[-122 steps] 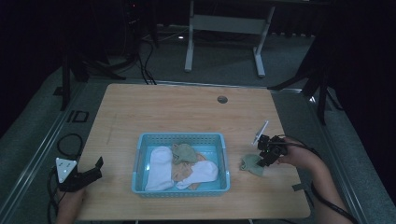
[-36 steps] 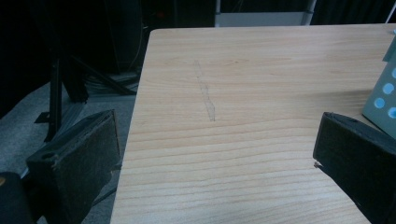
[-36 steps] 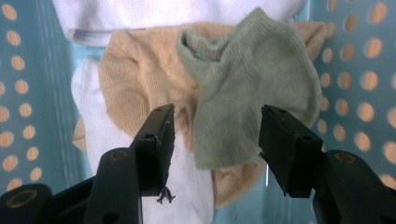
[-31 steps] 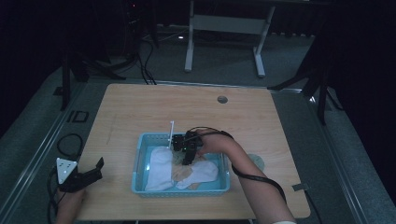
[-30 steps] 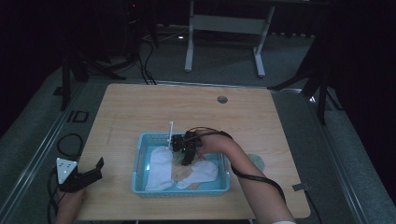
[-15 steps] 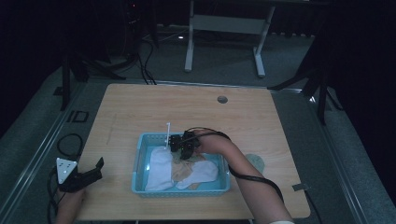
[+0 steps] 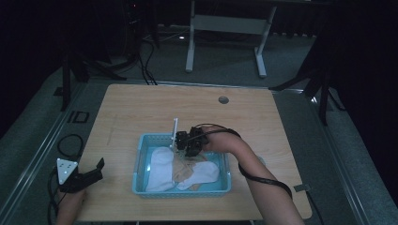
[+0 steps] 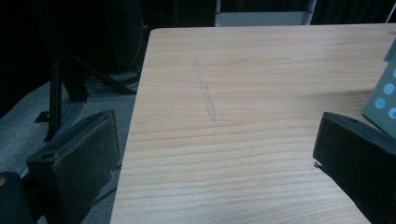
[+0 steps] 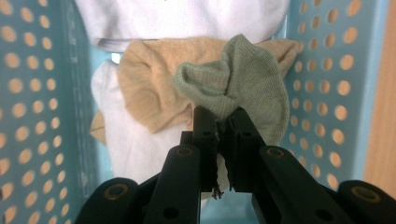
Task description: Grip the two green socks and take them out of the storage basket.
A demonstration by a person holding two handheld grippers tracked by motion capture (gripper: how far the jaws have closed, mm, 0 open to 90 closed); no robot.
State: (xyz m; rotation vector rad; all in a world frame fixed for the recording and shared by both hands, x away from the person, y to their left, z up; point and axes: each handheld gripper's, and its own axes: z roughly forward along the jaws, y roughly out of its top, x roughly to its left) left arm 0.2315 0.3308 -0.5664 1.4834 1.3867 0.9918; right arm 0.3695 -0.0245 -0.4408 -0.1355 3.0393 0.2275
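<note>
From above the near side, the high view looks forward and down over the whole table [image 7: 141, 108], far off. The right gripper view sits close, looking down past its own fingers [image 9: 205, 135] into the blue basket [image 9: 322, 70], which the high view shares [image 7: 141, 159]. The left gripper view lies low, facing level across the tabletop [image 8: 261, 84] beyond its fingers [image 8: 88, 144], basket corner [image 8: 385, 93] beside the right-hand one.

Wooden counter in a dark room, white frame behind it.

The counter [image 7: 141, 108] carries a round grommet [image 7: 223, 100] near its far edge and a faint grey streak [image 8: 205, 95] along its left part. Beyond it a white metal frame [image 7: 225, 28] stands on grey floor [image 7: 291, 70], with black cables [image 7: 145, 51] trailing nearby.
</note>
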